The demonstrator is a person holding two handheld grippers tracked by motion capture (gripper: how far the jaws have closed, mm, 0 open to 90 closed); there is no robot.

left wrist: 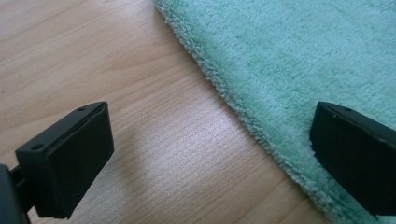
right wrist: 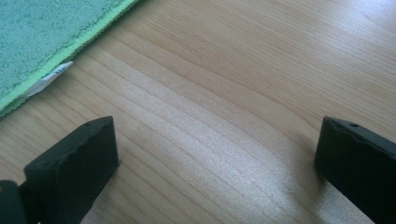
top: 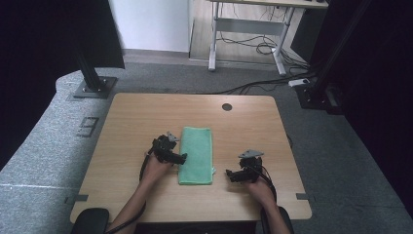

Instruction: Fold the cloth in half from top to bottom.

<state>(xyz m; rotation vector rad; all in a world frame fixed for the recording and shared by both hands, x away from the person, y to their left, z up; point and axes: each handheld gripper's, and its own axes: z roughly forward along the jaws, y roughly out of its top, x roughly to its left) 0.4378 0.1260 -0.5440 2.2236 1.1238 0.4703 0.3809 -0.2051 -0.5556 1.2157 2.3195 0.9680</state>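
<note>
Towel (top: 196, 155) lies flat on the table (top: 126, 122), abt in the middle, a bit nearer the person. It looks folded already into a long green strip, long way running near to far. Edges look neat from the high view, w/ a small white tag (right wrist: 49, 78) poking out at its near right corner.

Left gripper (top: 170, 151) sits just beside the towel's left edge. Its fingers are wide apart, holding nothing. In the left gripper view one finger hangs over bare wood & the other (left wrist: 359, 156) over the fluffy edge, so it looks set to pinch that edge.

Right gripper (top: 242, 171) is near the towel's near right corner but not touching. Its fingers are wide apart too, nothing between them, just wood.

My guess: at least one fold is done. Left to do: grab the towel & fold it again, prob near end to far end. No grab made yet, so that next fold hasn't begun.
</note>
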